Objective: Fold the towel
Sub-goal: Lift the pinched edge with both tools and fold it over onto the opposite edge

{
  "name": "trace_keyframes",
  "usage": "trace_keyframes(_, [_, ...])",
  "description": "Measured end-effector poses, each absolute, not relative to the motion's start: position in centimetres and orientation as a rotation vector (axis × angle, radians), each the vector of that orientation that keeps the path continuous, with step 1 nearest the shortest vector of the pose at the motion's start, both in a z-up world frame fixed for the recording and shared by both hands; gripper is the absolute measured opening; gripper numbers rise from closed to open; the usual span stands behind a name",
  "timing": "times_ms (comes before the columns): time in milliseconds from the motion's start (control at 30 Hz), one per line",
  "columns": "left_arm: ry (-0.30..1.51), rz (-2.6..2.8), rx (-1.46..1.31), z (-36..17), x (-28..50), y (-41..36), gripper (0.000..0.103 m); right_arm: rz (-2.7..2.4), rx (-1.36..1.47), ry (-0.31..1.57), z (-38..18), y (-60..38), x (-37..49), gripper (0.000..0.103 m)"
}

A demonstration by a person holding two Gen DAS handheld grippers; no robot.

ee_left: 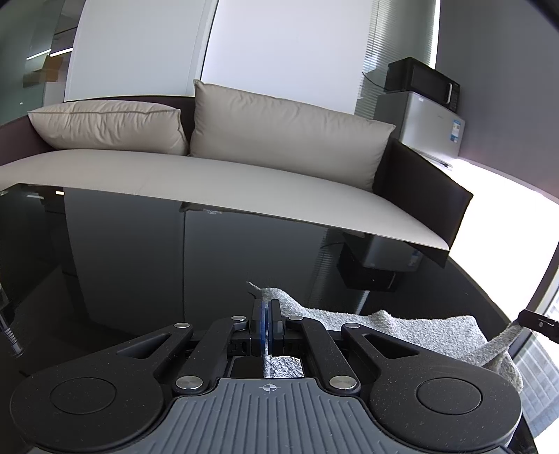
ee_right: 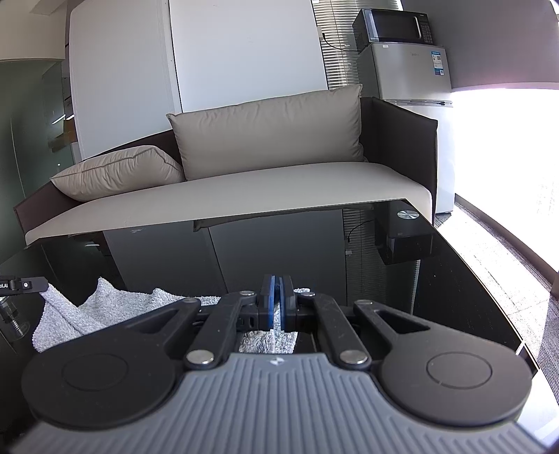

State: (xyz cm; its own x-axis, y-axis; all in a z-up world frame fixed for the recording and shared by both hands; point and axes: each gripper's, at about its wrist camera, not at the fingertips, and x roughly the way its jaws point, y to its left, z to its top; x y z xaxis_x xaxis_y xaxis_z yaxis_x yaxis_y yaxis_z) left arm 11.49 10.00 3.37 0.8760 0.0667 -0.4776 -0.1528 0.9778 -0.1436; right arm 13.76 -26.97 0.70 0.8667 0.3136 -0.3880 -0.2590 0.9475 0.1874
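Your left tongs (ee_left: 267,309) and right tongs (ee_right: 277,295) each pinch a towel (ee_left: 412,331) corner above the desk (ee_left: 139,251); uneven pulling toward 12 o'clock could slip a corner free

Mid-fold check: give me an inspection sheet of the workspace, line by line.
Surface: glossy black table, reflecting the room.
Job's things: grey towel, rumpled, held up at two corners and sagging between them.
Clutter: nothing seen on the table.
Grippers: left gripper shut on a towel corner; right gripper shut on the other corner.
Cables: one cord runs down the blinds from the microwave; a coiled part shows at the left gripper's side, unclear what.
Surroundings: sofa with two beige cushions behind the table, small fridge under the microwave, bright window at right.
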Motion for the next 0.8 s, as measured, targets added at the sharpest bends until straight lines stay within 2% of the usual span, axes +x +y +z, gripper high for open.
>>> trace_keyframes(800, [0.482,0.120,-0.183,3.4,14.0,10.5,0.001,0.290,0.132,0.418,0.7,-26.6,16.0,0.003])
